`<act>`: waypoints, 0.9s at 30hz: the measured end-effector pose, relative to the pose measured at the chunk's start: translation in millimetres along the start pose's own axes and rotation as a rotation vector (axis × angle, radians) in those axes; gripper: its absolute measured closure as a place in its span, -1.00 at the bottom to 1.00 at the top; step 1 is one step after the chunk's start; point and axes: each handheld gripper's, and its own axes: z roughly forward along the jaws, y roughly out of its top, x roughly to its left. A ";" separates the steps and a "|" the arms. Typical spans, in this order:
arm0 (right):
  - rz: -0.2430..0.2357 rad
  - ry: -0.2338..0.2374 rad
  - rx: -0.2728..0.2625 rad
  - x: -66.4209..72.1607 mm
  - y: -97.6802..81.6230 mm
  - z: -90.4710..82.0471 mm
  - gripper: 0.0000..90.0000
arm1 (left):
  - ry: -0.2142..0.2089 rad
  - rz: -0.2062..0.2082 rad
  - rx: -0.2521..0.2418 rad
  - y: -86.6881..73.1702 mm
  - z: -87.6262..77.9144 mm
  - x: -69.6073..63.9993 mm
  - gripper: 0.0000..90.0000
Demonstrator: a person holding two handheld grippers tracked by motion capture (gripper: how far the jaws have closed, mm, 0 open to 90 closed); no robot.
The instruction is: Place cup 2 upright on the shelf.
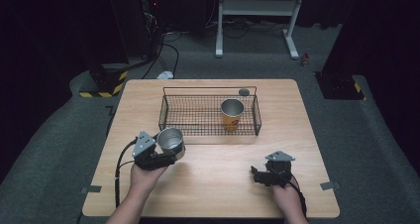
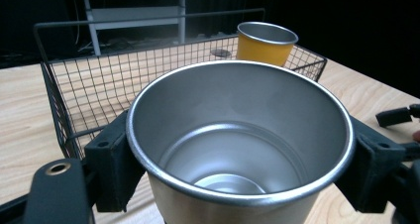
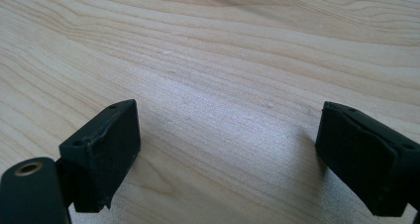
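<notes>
The silver cup sits upright in the left claw, and what a firm hold: in the left gripper view the two black jaws press on opposite sides of the silver cup just under its rim, mouth open to the camera, bare metal inside. From the high view the cup is over the left half of the tabletop, just off the near left corner of the wire basket; whether its base touches the wood cannot be told. The basket lies toward the far edge of the tabletop, about midway across, and inside it at the right end an orange cup stands upright with a silvery inside. A small grey round piece lies on the wood just beyond the basket's far right corner. Over to the other side: the right claw is low near the front edge on the right half, well apart from the cup and the basket, released, with jaws spread wide in the right gripper view and bare wood grain between them.
</notes>
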 end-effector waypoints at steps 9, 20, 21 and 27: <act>0.000 0.000 0.000 0.0 0.0 0.0 -0.78 | 0.000 -0.003 -0.012 13.7 9.6 1.6 -0.58; 0.000 0.000 0.000 0.0 0.0 0.0 -0.78 | 0.005 -0.014 -0.019 27.6 22.5 7.0 -0.58; 0.000 0.000 0.000 0.0 0.0 0.0 -0.78 | 0.007 -0.013 -0.019 28.8 23.8 7.9 -0.58; 0.001 0.001 0.001 0.1 0.0 -0.1 -0.78 | 0.026 0.001 -0.017 34.0 30.9 11.2 -0.58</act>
